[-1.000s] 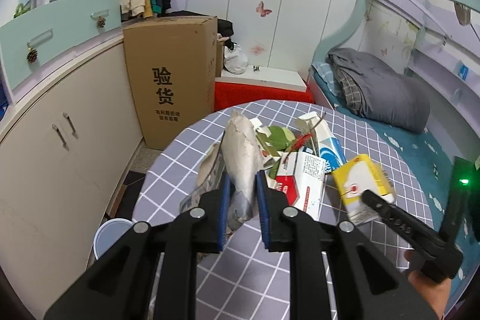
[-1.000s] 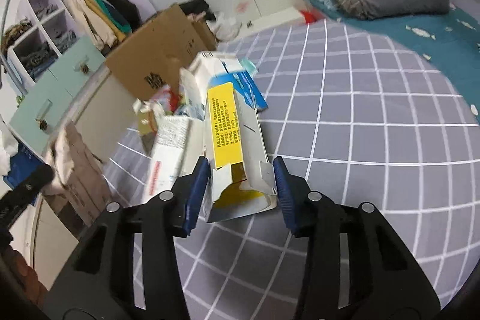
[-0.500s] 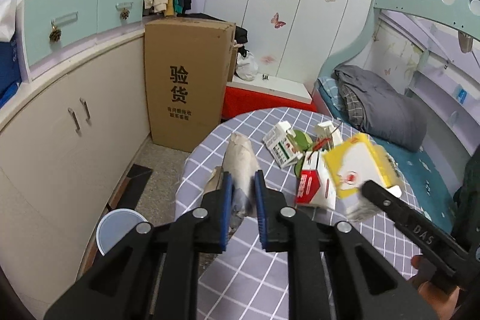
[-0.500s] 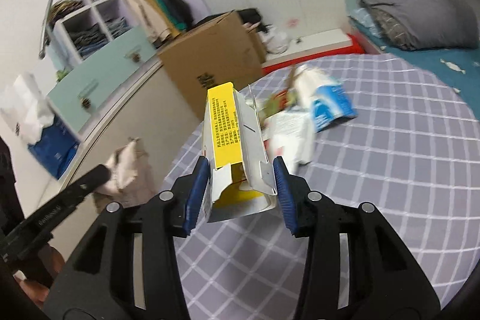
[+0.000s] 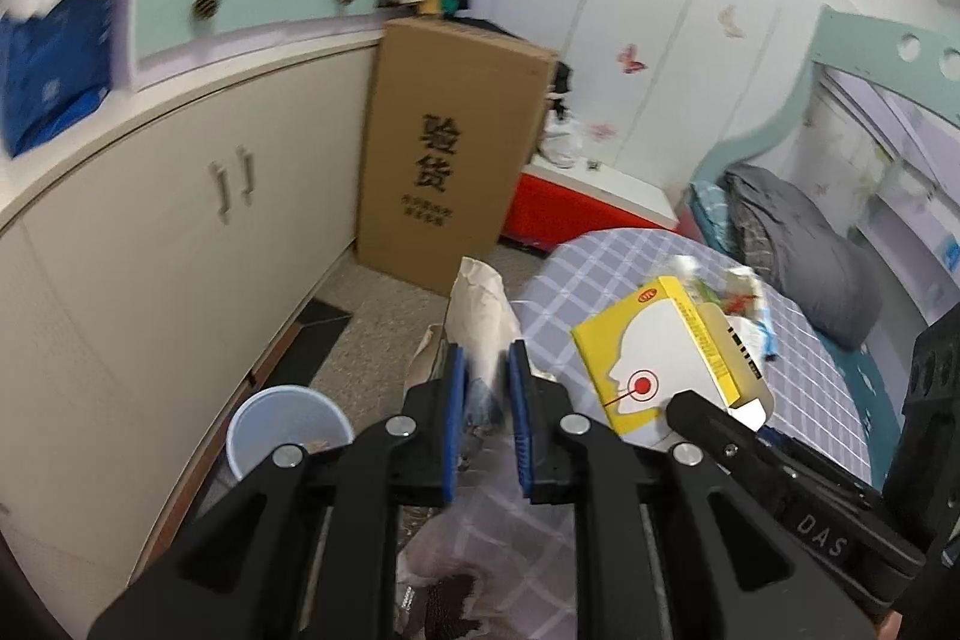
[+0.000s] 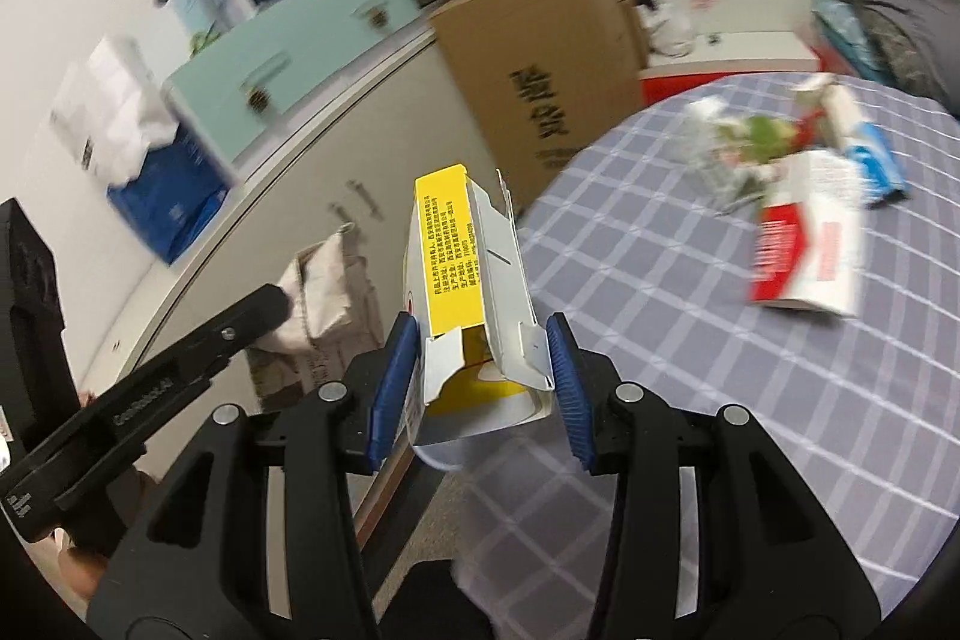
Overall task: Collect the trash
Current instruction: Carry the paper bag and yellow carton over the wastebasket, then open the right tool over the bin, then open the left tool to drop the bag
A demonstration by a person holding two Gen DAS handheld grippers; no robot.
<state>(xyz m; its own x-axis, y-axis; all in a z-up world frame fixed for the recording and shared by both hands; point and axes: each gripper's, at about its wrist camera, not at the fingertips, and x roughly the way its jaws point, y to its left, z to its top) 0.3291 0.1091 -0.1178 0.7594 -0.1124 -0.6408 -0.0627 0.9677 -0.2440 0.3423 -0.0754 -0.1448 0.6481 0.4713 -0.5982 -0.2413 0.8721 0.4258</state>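
Observation:
My left gripper (image 5: pixel 487 415) is shut on a crumpled grey paper bag (image 5: pixel 480 316), held above the floor beside the table edge; the bag also shows in the right wrist view (image 6: pixel 327 289). My right gripper (image 6: pixel 477 391) is shut on an opened yellow and white carton (image 6: pixel 465 274), held just left of the table; the carton also shows in the left wrist view (image 5: pixel 666 352). A light blue bin (image 5: pixel 288 430) stands on the floor below and left of the left gripper. More trash lies on the checked round table (image 6: pixel 690 340): a red and white box (image 6: pixel 807 250), a blue and white carton (image 6: pixel 864 148) and green scraps (image 6: pixel 759 133).
A tall cardboard box (image 5: pixel 450 172) stands on the floor behind the table. Cream cupboards (image 5: pixel 150 244) run along the left. A red and white low unit (image 5: pixel 576 208) and a bed with a grey blanket (image 5: pixel 792 244) lie beyond the table.
Both grippers have swung left off the table with their loads, toward the floor by the cupboards. The blue bin is now closer and larger in the left wrist view.

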